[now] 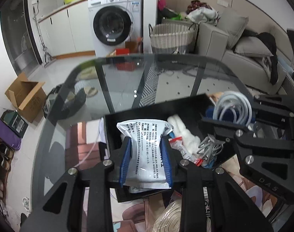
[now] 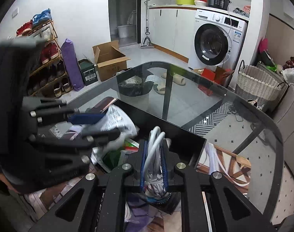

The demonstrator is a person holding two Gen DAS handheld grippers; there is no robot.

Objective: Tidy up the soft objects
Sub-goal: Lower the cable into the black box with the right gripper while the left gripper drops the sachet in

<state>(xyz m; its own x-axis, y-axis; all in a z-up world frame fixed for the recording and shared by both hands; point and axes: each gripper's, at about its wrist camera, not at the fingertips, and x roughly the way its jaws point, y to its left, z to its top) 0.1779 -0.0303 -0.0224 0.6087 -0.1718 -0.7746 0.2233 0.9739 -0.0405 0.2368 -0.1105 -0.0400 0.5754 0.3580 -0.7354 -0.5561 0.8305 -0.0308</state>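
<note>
My left gripper [image 1: 146, 147] is shut on a white soft packet with black printed text [image 1: 146, 150] and holds it over the near end of a black tray [image 1: 158, 104] on the glass table. My right gripper [image 2: 154, 152] is shut on a coil of white cable [image 2: 154, 145] above the same tray [image 2: 183, 135]. In the left wrist view the right gripper [image 1: 230, 119] is at the right with the coil [image 1: 234, 104]. In the right wrist view the left gripper [image 2: 92, 123] is at the left with the packet [image 2: 118, 118]. The tray holds a white cloth [image 1: 181, 127], a grey cable bundle [image 1: 210, 145] and small packets.
The glass table [image 1: 127, 81] has a curved dark rim. Beyond it stand a washing machine [image 1: 116, 23], a woven basket [image 1: 172, 36] and a grey sofa [image 1: 243, 44]. A cardboard box [image 2: 110, 60], a shoe rack [image 2: 48, 61] and slippers are on the floor.
</note>
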